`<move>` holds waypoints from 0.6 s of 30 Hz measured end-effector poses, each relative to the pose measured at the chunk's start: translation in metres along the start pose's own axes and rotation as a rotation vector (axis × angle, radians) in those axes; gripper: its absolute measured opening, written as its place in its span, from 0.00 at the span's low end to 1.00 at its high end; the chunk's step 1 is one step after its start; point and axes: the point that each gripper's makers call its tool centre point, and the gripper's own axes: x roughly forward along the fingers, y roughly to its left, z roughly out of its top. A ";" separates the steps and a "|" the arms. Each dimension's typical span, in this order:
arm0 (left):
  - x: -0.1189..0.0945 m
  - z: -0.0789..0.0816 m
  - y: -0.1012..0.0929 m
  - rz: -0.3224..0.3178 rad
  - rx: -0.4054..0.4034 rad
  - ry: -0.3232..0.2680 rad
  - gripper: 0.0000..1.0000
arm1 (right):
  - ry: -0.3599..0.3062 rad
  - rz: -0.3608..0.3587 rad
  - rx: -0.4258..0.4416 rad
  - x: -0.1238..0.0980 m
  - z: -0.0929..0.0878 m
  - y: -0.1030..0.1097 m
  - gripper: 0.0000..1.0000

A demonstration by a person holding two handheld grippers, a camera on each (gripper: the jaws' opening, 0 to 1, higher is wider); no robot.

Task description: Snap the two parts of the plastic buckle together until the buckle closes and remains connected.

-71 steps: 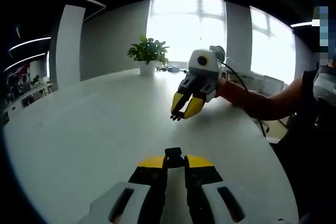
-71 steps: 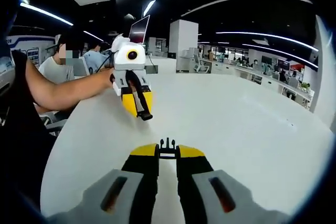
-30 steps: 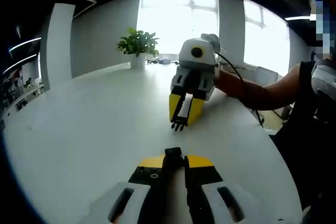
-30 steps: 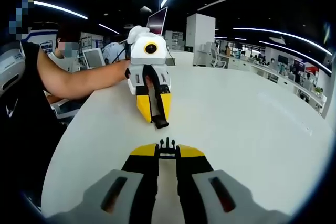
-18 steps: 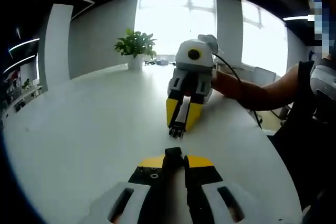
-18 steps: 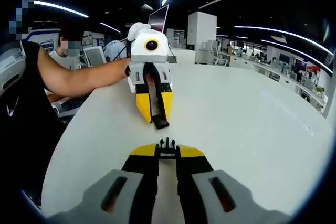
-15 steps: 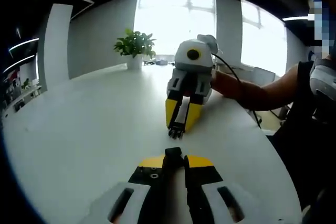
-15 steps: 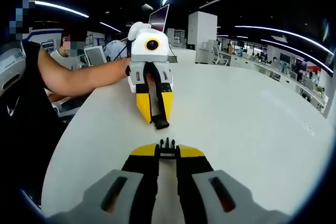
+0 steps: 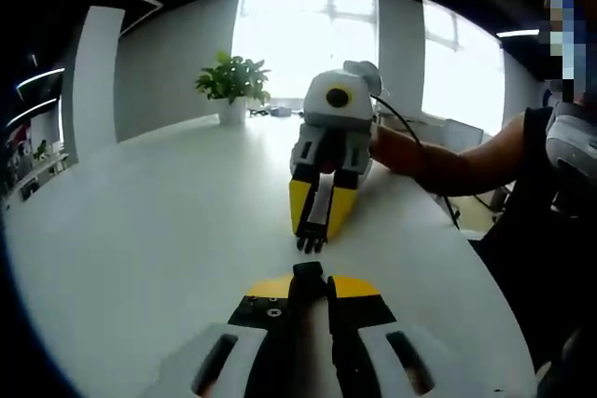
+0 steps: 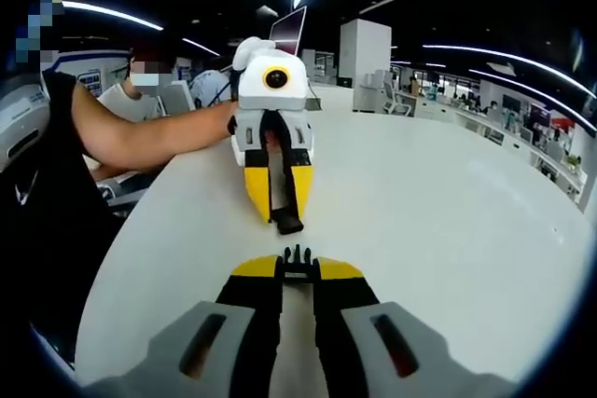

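**Lining up the two buckle halves for a straight push**

Holding a buckle half in each tool, I have them nose to nose just above the white table (image 9: 140, 230), near but not yet touching.

In the left gripper view, my left gripper (image 9: 309, 279) rises from the bottom with its jaws clamped together on the socket half (image 9: 308, 273), a small dark piece poking out between the yellow tips. Just beyond it the right gripper (image 9: 311, 242) points back at me, jaws closed on the pronged half (image 9: 311, 243), whose dark prongs hang just short of the socket. Far off on the left stands a potted plant (image 9: 229, 84) (no concern of mine).

In the right gripper view the same meeting shows from the other side: the pronged half (image 10: 297, 256) sits pinched at my own tips, and the left gripper (image 10: 286, 222) comes down from the far side with the socket half (image 10: 286, 223) at its nose.

To do this well, I judge the prongs must enter the socket mouth squarely, both pieces on one line with no twist. I would close the gap slowly, keep both grips firm so neither half pivots, then press straight along that line until it latches. A skewed entry would likely jam one prong or lever a half out of its jaws. Whether the mouth faces the prongs exactly, I cannot tell at this size.
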 end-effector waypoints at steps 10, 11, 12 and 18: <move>0.002 0.003 -0.004 -0.021 0.013 -0.011 0.11 | -0.020 0.016 -0.016 0.001 0.005 0.004 0.10; 0.003 0.002 -0.004 -0.022 0.016 -0.007 0.11 | -0.024 0.020 -0.018 0.001 0.006 0.005 0.10; 0.003 0.002 -0.004 -0.022 0.018 -0.007 0.11 | -0.025 0.023 -0.018 0.001 0.006 0.005 0.10; 0.004 0.003 -0.007 -0.033 0.025 -0.010 0.11 | -0.023 0.029 -0.022 0.002 0.006 0.008 0.10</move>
